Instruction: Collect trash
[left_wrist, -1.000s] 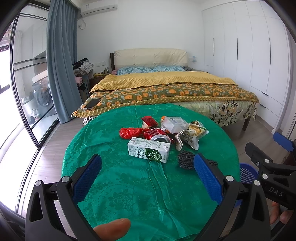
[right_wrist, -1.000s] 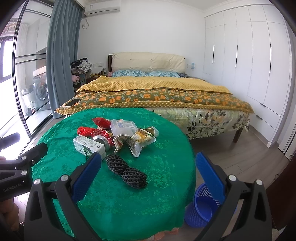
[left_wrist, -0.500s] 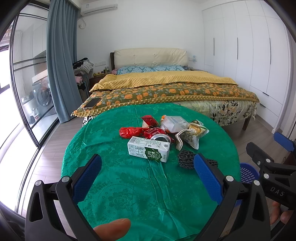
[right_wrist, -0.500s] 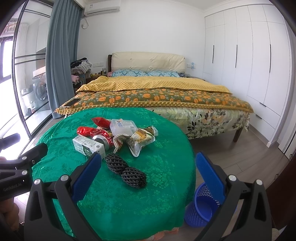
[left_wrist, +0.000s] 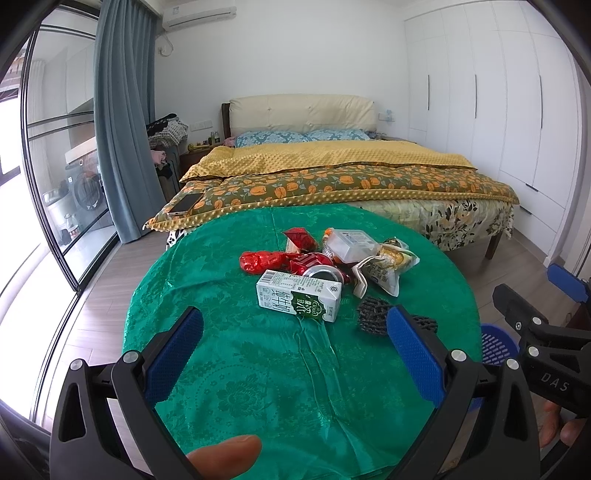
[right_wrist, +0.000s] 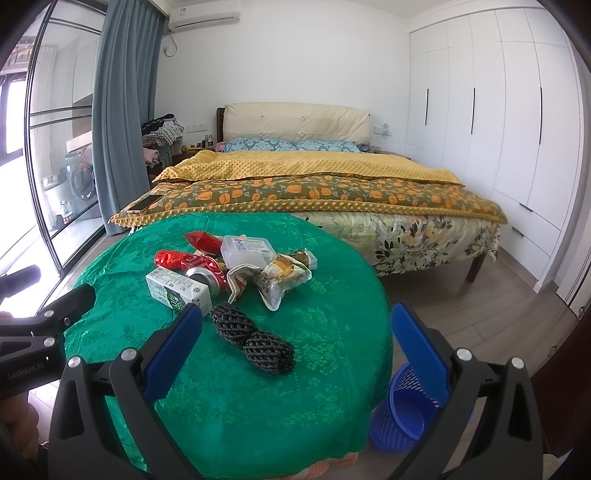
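A pile of trash lies on a round table with a green cloth (left_wrist: 258, 369): a white and green milk carton (left_wrist: 298, 301), a crushed red can (left_wrist: 321, 271), red wrappers (left_wrist: 258, 260), a clear plastic box (left_wrist: 351, 243), a snack bag (left_wrist: 384, 271) and black foam netting (right_wrist: 253, 338). My left gripper (left_wrist: 295, 350) is open and empty, hovering short of the carton. My right gripper (right_wrist: 295, 347) is open and empty above the netting. A blue mesh bin (right_wrist: 406, 410) stands on the floor right of the table.
A bed (left_wrist: 332, 177) with a yellow and orange-patterned cover stands just behind the table, a phone (left_wrist: 184, 203) on its corner. White wardrobes (right_wrist: 498, 129) line the right wall. A glass partition and grey curtain (left_wrist: 114, 129) are at left.
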